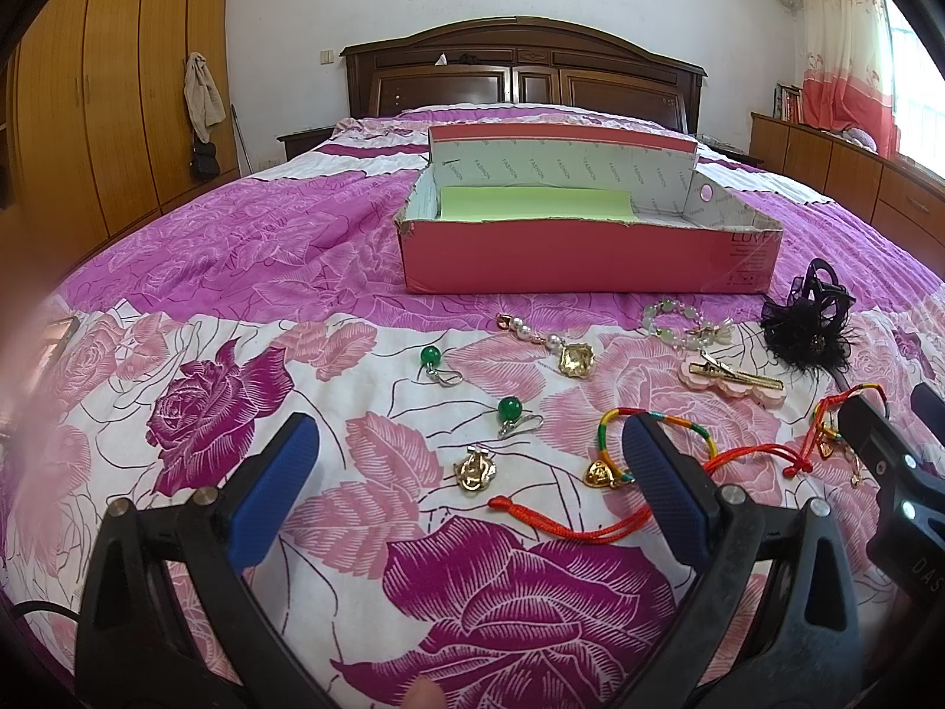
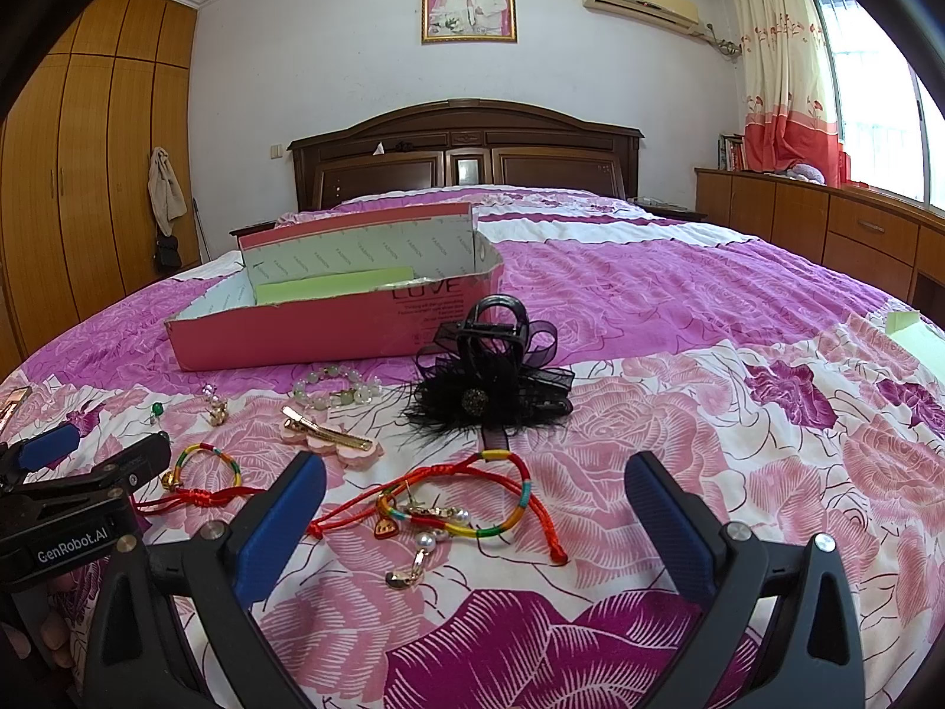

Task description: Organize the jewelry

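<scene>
Jewelry lies spread on a floral bedspread in front of an open pink box point(image 1: 585, 257), also in the right wrist view point(image 2: 307, 334). My left gripper point(image 1: 469, 461) is open and empty above a gold pendant point(image 1: 472, 470), two green bead earrings point(image 1: 511, 413) and a multicolour cord bracelet point(image 1: 614, 449). My right gripper point(image 2: 475, 487) is open and empty over a red and multicolour cord bracelet point(image 2: 502, 496) with pearl earrings point(image 2: 425, 540). A black feather hair claw point(image 2: 490, 381), a bead bracelet point(image 2: 336, 390) and a pink hair clip point(image 2: 331, 434) lie beyond.
A green sheet point(image 1: 531, 204) lies inside the box. The wooden headboard point(image 2: 466, 148) stands at the far end of the bed. A wardrobe point(image 1: 106, 88) stands left and low cabinets point(image 2: 827, 230) stand right. The left gripper's body point(image 2: 71, 502) sits close at the right gripper's left.
</scene>
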Demonstrator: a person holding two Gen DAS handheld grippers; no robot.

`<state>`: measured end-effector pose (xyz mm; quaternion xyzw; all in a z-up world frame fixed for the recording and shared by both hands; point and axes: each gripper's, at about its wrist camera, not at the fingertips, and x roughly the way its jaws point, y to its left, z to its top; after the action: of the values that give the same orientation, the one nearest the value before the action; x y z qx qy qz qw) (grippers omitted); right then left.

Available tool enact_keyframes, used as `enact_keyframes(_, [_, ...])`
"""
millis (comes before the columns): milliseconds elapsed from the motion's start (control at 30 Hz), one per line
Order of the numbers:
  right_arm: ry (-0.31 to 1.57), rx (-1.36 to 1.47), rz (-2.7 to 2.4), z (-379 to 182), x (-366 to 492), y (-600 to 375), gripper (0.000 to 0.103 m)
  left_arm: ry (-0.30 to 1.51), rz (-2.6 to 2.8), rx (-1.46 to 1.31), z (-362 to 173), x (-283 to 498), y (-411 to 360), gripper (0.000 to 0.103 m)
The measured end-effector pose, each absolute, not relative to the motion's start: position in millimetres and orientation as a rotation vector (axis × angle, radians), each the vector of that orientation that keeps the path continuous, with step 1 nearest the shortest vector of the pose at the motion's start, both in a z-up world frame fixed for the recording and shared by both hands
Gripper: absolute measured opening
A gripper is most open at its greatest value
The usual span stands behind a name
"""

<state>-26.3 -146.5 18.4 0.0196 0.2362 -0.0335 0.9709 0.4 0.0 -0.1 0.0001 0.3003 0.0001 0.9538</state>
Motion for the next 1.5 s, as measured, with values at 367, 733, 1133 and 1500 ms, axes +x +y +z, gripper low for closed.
enact_keyframes(367, [0.476, 0.039, -0.069, 18.6, -26.4, -146.5, 0.103, 0.612, -0.001, 0.0, 0.0, 0.5, 0.0, 0.096])
enact_keyframes(733, [0.472, 0.062, -0.079, 29.6, -29.2, -151.2, 0.103, 0.661, -0.029, 0.009, 4.3, 6.9, -0.5, 0.096])
enact_keyframes(1133, [0.546, 0.098, -0.071, 54.5, -10.8, -161.7, 0.103, 0.723, -0.033, -0.016, 19.7, 18.4, 11.3, 0.096])
enact_keyframes(1500, [0.702, 0.081, -0.061, 62.3, 31.9, -170.4, 0.103, 0.849, -0.063, -0.026, 21.2, 52.6, 25.1, 0.089])
